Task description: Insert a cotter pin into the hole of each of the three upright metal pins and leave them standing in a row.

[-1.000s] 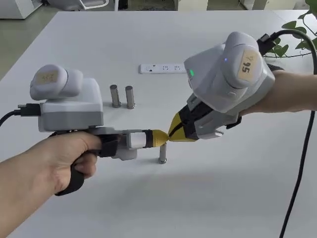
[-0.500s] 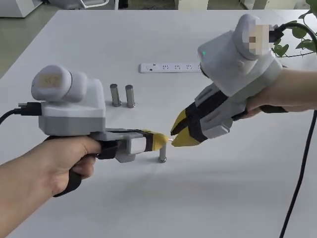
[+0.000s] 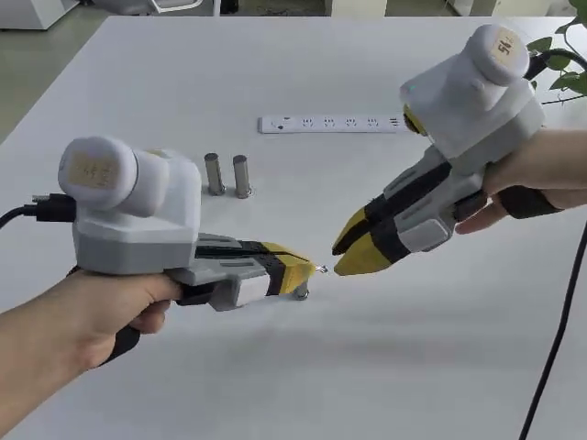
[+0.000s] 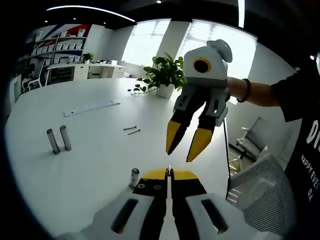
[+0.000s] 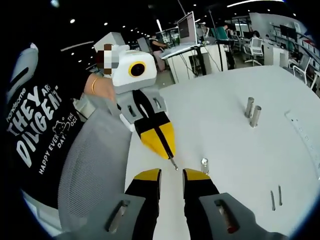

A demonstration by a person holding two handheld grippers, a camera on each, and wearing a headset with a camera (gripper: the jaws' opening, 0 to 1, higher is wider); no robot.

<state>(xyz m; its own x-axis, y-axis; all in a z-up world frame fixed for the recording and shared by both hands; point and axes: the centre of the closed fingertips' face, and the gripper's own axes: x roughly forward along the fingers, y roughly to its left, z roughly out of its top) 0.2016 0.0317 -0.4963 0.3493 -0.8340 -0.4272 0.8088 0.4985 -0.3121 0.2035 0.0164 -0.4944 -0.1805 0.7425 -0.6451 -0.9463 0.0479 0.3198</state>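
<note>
My left gripper [image 3: 307, 267] [image 4: 169, 173] is shut on a thin cotter pin [image 3: 321, 269] [image 5: 173, 164] whose tip pokes out past its yellow jaws. Just below it stands one short upright metal pin [image 3: 300, 291] [image 4: 134, 177] [image 5: 204, 165]. My right gripper [image 3: 337, 259] [image 5: 171, 174] hangs open a little to the right of the cotter pin's tip, with nothing between its jaws. Two more upright metal pins [image 3: 227, 176] [image 4: 57, 140] [image 5: 252, 111] stand side by side further back on the left. Two loose cotter pins [image 4: 132, 130] [image 5: 276, 197] lie flat on the table.
A white power strip [image 3: 330, 123] [image 4: 92, 106] lies across the far side of the white table [image 3: 275, 367]. A potted plant [image 3: 555, 55] [image 4: 162, 80] stands at the table's right edge. A black cable [image 3: 559, 321] hangs down from the right hand.
The right gripper has opened, let go of the cotter pin and drawn back up and to the right. The left gripper keeps the pin and has tilted a little lower.
</note>
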